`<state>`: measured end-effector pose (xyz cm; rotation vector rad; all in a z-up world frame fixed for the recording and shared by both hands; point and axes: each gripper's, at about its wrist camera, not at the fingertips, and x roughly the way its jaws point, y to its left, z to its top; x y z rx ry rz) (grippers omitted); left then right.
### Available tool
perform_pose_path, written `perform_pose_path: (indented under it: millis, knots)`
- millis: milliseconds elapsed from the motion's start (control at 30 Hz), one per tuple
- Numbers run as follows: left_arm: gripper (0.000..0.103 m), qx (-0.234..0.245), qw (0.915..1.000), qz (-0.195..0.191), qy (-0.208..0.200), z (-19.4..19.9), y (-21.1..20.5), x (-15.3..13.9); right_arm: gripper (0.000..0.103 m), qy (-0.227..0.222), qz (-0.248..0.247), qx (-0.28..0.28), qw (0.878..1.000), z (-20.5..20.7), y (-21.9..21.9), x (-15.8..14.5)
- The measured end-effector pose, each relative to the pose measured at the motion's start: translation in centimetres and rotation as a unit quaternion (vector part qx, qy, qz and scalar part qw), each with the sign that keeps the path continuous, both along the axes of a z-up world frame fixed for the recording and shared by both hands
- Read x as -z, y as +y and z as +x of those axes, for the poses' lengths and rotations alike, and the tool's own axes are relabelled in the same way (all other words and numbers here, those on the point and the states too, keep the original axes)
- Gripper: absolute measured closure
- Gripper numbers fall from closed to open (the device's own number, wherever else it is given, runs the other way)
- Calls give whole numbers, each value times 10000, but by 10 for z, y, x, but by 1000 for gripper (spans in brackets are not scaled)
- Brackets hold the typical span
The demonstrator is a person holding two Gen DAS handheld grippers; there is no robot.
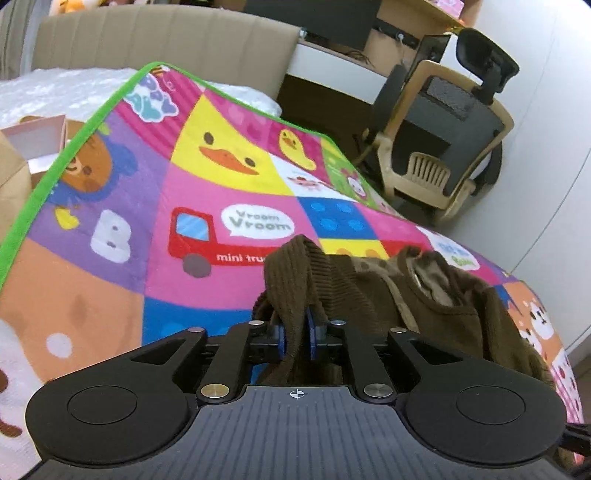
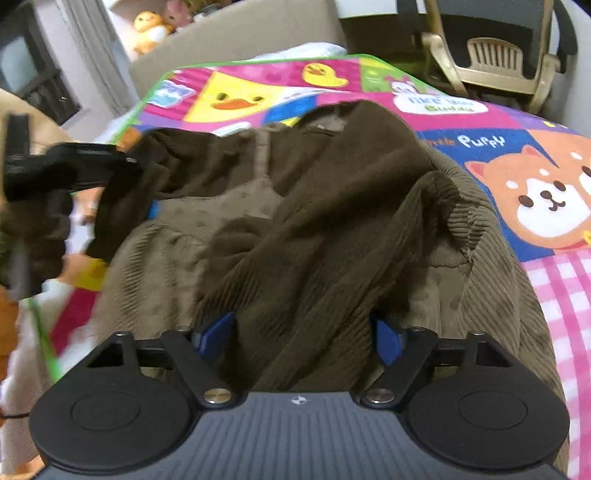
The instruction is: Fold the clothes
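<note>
A brown corduroy garment (image 2: pixel 295 206) lies crumpled on a colourful cartoon play mat (image 1: pixel 155 206). My left gripper (image 1: pixel 297 332) is shut on a fold of the garment (image 1: pixel 291 280), with the cloth pinched between the blue pads and lifted a little. It also shows at the left of the right wrist view (image 2: pixel 122 173), gripping the garment's left edge. My right gripper (image 2: pixel 301 339) is open over the garment's near part. Its blue pads (image 2: pixel 386 341) stand wide apart with cloth bunched between them.
The mat (image 2: pixel 517 184) covers a bed with a beige headboard (image 1: pixel 166 40). A beige plastic chair (image 1: pixel 436 173) and a black office chair (image 1: pixel 487 62) stand beyond the right edge. A cardboard box (image 1: pixel 14 184) sits at the left. Plush toys (image 2: pixel 151 31) sit on the headboard.
</note>
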<state>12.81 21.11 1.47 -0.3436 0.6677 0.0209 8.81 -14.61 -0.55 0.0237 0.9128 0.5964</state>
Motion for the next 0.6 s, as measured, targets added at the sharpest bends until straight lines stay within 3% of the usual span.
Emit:
perform_pose_path:
  millis: [33, 67, 100, 167, 233, 267, 400, 467, 567, 600]
  knots:
    - [87, 15, 10000, 1, -1, -1, 0, 0, 43, -47, 49, -9, 10000, 3, 0, -2]
    - [86, 36, 10000, 13, 4, -1, 0, 0, 62, -43, 249, 45, 9997, 10, -5, -7]
    - [84, 49, 10000, 25, 21, -2, -1, 0, 74, -34, 460, 105, 9989, 18, -11, -13]
    - [69, 65, 10000, 22, 62, -1, -2, 1, 87, -18, 883, 225, 9958, 33, -23, -24]
    - [62, 89, 9999, -41, 57, -1, -1, -2, 88, -261, 1160, 542, 9914, 48, -43, -40]
    - [58, 100, 9999, -74, 51, -1, 0, -3, 93, -413, 1269, 736, 9883, 55, -54, -47]
    - [43, 53, 9999, -53, -86, -4, 6, -15, 96, -917, 1398, 1771, 9699, 89, -110, -67]
    - [33, 9, 9999, -61, -141, -6, 10, -21, 95, -1068, 1124, 2233, 9623, 104, -135, -67]
    - [26, -106, 9996, -84, -263, -14, 14, -31, 95, -1092, 520, 2394, 9633, 112, -150, -59]
    - [24, -123, 9993, -87, -338, -18, 15, -35, 89, -1103, 300, 2419, 9635, 113, -153, -56]
